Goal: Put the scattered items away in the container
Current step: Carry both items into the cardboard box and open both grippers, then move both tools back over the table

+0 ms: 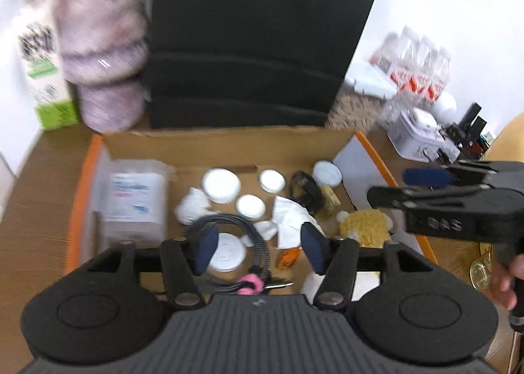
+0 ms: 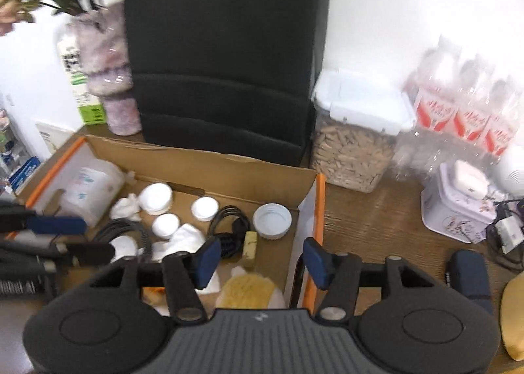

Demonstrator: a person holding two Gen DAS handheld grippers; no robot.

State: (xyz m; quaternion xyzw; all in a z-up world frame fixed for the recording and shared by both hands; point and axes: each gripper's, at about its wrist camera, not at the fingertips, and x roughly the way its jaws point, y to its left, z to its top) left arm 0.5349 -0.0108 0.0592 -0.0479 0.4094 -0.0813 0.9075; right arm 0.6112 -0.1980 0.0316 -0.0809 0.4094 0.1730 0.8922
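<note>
Both hand-held grippers are held above an open cardboard box (image 1: 229, 144) on the wooden counter (image 2: 376, 220). The left hand-held gripper (image 1: 262, 248) is spread, nothing caught between its blue pads. The right hand-held gripper (image 2: 258, 257) is likewise spread and empty, straddling the box's orange-edged right wall. White lids (image 1: 221, 184), crumpled tissue (image 1: 193, 207), a coiled black cable (image 2: 229, 226), a cork (image 2: 250, 248) and a yellow sponge (image 1: 365, 230) are seen lying inside the box
</note>
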